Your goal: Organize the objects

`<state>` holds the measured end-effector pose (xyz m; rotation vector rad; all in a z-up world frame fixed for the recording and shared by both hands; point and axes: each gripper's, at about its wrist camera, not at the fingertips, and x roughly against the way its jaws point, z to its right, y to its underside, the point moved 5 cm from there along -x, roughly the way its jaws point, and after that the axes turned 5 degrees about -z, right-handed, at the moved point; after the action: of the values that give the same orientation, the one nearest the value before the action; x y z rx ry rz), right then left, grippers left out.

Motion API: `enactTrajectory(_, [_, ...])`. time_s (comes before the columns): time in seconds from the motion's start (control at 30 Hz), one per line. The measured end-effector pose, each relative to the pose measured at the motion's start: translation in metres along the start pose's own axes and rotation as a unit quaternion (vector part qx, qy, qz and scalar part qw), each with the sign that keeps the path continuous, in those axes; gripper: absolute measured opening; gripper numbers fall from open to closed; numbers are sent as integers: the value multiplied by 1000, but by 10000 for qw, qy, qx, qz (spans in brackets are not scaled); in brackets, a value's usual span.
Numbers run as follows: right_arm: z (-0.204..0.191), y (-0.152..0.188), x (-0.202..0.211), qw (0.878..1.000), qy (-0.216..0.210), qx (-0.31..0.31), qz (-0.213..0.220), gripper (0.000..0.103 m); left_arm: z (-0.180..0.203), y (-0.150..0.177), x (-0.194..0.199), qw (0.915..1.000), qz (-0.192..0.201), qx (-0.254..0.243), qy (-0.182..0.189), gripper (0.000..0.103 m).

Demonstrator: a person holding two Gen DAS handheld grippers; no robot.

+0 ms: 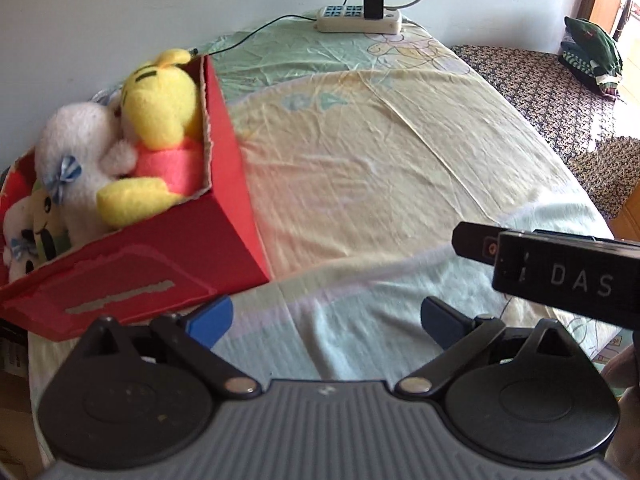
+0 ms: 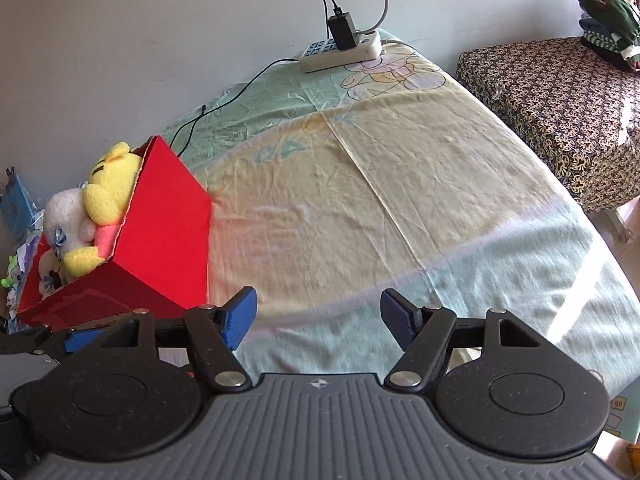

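Both grippers are hanging empty, jaws apart, above the bed sheet (image 2: 360, 200).
Red box (image 1: 224, 184) at nine o'clock is sitting overfull — yellow plush (image 1: 160, 108) is bulging out; a nudge risks spilling it.

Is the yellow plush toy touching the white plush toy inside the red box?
Touching. In the left wrist view the white plush toy presses against the yellow plush toy with no gap, both in the red box.
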<state>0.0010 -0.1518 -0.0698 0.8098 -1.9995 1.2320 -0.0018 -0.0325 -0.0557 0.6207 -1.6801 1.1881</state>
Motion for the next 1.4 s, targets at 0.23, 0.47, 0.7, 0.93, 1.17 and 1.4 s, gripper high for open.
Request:
enactTrajectory(0.23, [-13,-13,-3,9984,-225,512,23,72,-13,-3,11,9981,155,469,-367,100])
enactTrajectory(0.47, [-63,-22,-4,9920,-690,1057,-44,72,-63,3,45,9883,444,1117,-939,101])
enactTrajectory(0.7, [-123,-27,-2,9860,-827,1443,75,73,-126,9,64,9794,596,1517,-1192,101])
enactTrajectory(0.93, [-186,-38,-1,9843,-646,1604,351,79,-191,-3,77,9776,756,1491,-1277,102])
enactTrajectory(1.17, [-226,-48,-7,9861,-255,1555,533,86,-235,-21,81,9799,932,1228,-1267,103])
enactTrajectory(1.4, [-238,-49,-18,9907,157,1258,493,88,-262,-32,75,9842,937,1051,-1075,103])
